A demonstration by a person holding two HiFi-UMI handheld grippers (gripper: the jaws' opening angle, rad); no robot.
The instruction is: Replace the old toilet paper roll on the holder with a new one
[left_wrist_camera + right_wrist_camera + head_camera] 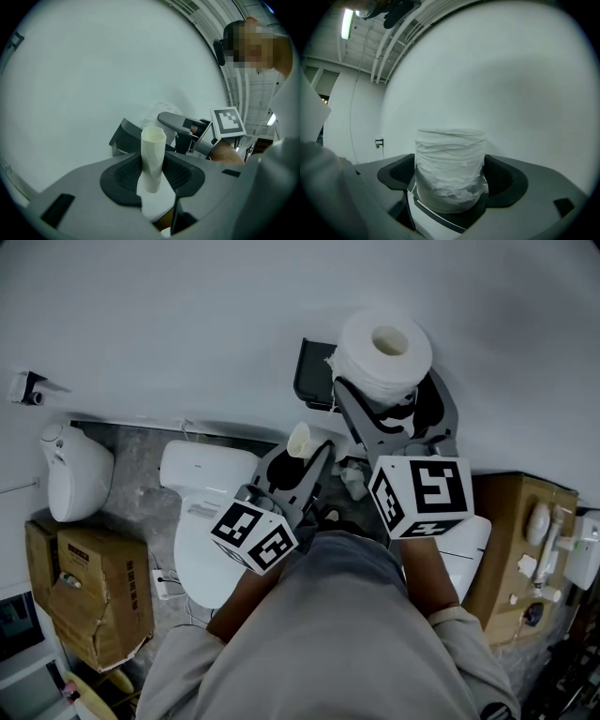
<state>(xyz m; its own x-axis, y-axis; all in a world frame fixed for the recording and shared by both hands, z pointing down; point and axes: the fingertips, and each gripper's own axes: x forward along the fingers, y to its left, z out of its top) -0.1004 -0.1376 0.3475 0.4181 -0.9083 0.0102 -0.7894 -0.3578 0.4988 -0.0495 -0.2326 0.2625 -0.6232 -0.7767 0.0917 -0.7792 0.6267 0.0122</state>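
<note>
A plain white wall (187, 315) fills the upper half of the head view. A toilet (202, 521) sits below it at centre left, and the dark holder (314, 371) is fixed to the wall at upper centre. No paper shows on the holder, so I judge the old core is already off. The left gripper (152, 168) has its jaws closed narrow on the tube (153, 150), which stands upright between the pads. It is kept low and left of the holder, probably to leave the way there free.

The roll (384, 352) stands on end, hole up, just right of the holder at the top of the frame. The right gripper (450, 187) is level and spread as wide as it goes, with 1 jaw on each side of the roll. The pads sit just beside its ragged sides, and I cannot see them pressing in. What the roll rests on is hidden. The wide spread looks meant to take in the roll's full girth before a grip.
</note>
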